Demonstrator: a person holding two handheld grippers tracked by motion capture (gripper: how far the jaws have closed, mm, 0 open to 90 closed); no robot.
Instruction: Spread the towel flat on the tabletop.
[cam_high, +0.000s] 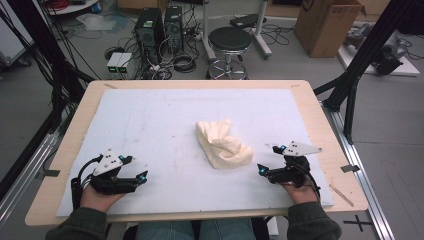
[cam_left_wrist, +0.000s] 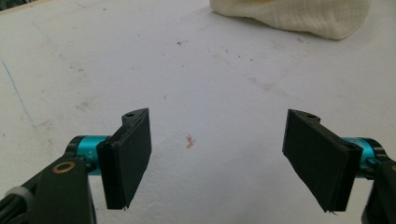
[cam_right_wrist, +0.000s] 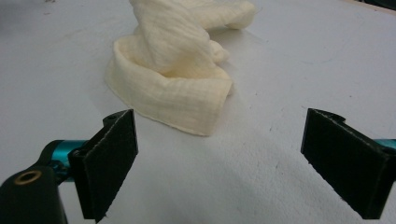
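1. A lab or robotics test room is shown, not a home.
2. A wooden table is covered by a white mat and is flanked by black frame struts.
3. Two computer towers are stood on the bare grey floor beyond it, amid loose cables.
4. A black stool is placed beside them.
5. A cardboard box is seen at the far right.
6. Small white devices are set on the floor near the towers.
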